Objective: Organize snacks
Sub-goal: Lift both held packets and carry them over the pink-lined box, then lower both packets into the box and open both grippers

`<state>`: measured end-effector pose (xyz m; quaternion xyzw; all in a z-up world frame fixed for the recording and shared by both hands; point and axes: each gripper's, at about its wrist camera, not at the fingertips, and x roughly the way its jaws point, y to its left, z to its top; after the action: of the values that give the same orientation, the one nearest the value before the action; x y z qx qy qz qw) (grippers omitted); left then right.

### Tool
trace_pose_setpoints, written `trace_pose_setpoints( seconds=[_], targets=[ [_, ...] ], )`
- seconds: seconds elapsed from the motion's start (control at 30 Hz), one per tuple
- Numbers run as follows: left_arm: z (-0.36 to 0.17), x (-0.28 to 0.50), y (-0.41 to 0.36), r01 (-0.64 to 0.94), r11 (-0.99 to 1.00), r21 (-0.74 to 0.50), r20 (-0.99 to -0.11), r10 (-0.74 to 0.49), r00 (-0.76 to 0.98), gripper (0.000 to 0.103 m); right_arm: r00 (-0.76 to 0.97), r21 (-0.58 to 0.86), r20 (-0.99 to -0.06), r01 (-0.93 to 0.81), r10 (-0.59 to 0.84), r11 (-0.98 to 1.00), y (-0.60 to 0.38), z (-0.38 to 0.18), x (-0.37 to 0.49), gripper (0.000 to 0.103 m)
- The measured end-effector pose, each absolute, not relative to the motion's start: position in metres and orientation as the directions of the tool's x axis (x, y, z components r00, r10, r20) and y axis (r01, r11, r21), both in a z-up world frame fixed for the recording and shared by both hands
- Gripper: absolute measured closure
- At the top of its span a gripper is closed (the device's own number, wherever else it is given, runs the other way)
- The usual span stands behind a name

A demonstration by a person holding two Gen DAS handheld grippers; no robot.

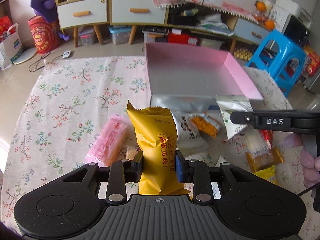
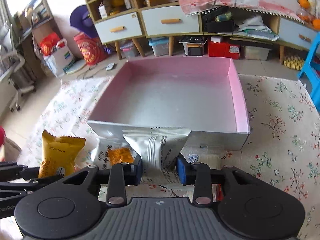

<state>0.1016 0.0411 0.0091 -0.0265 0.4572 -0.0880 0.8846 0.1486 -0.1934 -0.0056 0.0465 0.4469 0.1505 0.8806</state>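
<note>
My left gripper (image 1: pixel 159 165) is shut on a yellow snack packet (image 1: pixel 155 138), held upright above the floral cloth. The same yellow packet (image 2: pixel 58 154) shows at the left of the right wrist view. My right gripper (image 2: pixel 159 168) is shut on a silver snack packet (image 2: pixel 158 146), its pads pinching the lower half. In the left wrist view that silver packet (image 1: pixel 233 112) hangs from the right gripper's black arm at the right. An open box (image 2: pixel 176 94) with pink inner walls and a silver floor stands just beyond both packets, nothing inside it.
Several more snacks lie on the floral cloth (image 1: pixel 76 92): a pink packet (image 1: pixel 110 140), a white packet with orange print (image 1: pixel 192 130), gold and yellow ones (image 1: pixel 264 160). A blue plastic stool (image 1: pixel 280 60) stands at the right. Cabinets line the far wall. A hand (image 1: pixel 308 160) grips the right tool.
</note>
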Motion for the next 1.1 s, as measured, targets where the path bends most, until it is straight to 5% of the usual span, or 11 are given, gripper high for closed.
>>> trace_pose_setpoints(
  seconds=[0.77, 1.1],
  targets=[
    [0.043, 0.172, 0.011, 0.129, 0.972, -0.198, -0.693, -0.232, 0.682, 0.074, 0.699, 0.467, -0.615, -0.049, 0.364, 0.883, -0.239, 0.016, 0.171, 0.080],
    [0.014, 0.221, -0.005, 0.066, 0.980, -0.186, -0.693, -0.179, 0.698, 0.074, 0.709, 0.439, -0.640, 0.023, 0.295, 0.898, -0.253, -0.005, 0.191, 0.079]
  ],
)
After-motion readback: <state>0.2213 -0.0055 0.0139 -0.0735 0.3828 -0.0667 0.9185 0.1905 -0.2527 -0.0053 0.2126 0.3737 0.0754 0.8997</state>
